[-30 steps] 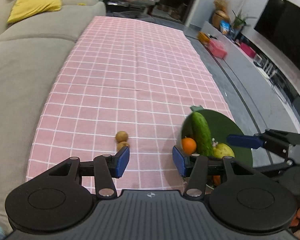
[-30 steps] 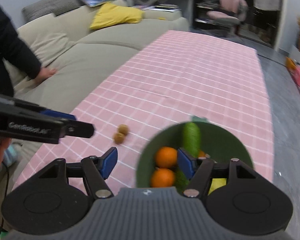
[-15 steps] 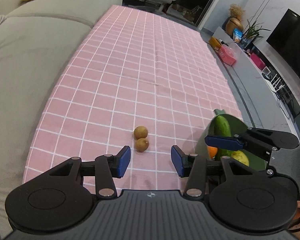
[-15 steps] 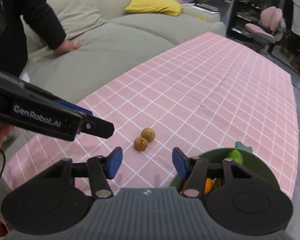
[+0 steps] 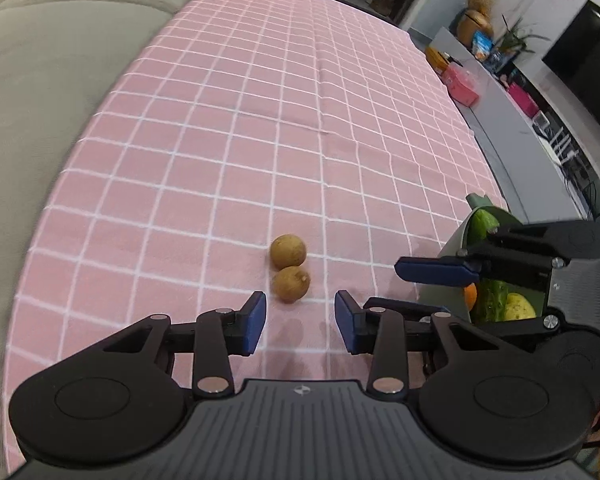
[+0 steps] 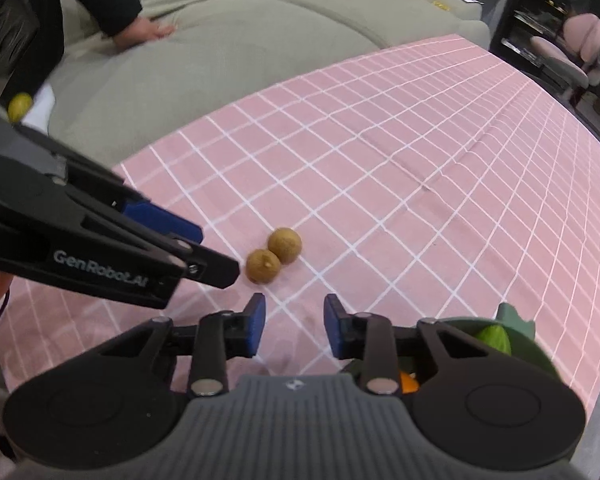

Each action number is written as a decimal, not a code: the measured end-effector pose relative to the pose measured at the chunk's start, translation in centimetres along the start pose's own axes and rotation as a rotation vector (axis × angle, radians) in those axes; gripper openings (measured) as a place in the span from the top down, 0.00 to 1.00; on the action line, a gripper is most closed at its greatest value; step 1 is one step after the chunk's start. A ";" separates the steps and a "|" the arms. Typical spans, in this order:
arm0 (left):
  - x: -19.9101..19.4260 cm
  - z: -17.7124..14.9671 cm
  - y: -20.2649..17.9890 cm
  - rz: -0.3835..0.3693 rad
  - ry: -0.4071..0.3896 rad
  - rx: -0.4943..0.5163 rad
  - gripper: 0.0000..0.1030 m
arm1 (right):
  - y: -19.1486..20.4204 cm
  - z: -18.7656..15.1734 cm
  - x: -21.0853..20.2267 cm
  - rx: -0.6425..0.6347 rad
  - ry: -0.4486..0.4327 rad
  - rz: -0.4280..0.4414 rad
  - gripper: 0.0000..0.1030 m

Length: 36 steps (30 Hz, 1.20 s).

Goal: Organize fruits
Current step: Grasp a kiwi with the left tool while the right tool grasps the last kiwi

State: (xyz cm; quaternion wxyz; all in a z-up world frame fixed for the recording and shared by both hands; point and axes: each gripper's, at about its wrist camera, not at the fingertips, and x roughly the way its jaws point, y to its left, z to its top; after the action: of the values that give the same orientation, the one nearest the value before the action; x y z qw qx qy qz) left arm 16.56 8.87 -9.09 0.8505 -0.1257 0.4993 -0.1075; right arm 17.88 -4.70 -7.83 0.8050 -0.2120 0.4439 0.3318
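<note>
Two small brown round fruits lie touching on the pink checked cloth: the near one point(image 5: 291, 284) point(image 6: 263, 266) and the far one point(image 5: 287, 251) point(image 6: 285, 245). My left gripper point(image 5: 300, 322) is open and empty, just short of the near fruit. My right gripper point(image 6: 294, 326) is open and empty, a little behind and to the right of the fruits. A green bowl point(image 5: 456, 240) point(image 6: 536, 354) at the cloth's right edge holds a cucumber point(image 5: 486, 222), an orange point(image 5: 470, 296) and a yellow fruit point(image 5: 520, 307). The right gripper partly hides it.
A beige sofa point(image 5: 40, 60) runs along the left of the table. A person in black leans on the sofa point(image 6: 100, 4). A low TV bench with boxes point(image 5: 500, 92) stands at the right. A pink chair point(image 6: 580, 52) is beyond the far end.
Both grippers have moved left from over the bowl toward the two brown fruits. The left gripper has closed in on the near fruit. Both stay open.
</note>
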 end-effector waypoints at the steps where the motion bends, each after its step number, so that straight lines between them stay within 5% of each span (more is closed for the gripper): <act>1: 0.4 0.1 -0.2 0.008 0.007 0.006 0.57 | -0.2 0.0 0.2 -0.010 0.003 0.000 0.74; 20: 4.0 0.7 -0.8 0.093 0.060 0.015 0.76 | -1.6 0.6 2.3 -0.124 0.023 0.068 0.74; 36: -1.0 1.5 3.6 0.164 -0.022 -0.132 0.76 | -0.4 3.8 4.5 -0.045 0.027 0.095 0.74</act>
State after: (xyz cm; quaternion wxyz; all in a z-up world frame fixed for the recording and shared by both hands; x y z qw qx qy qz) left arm 17.58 12.68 -8.74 0.8517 -0.1414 0.5046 -0.0032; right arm 22.11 -1.05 -9.72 0.7773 -0.2133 0.4566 0.3766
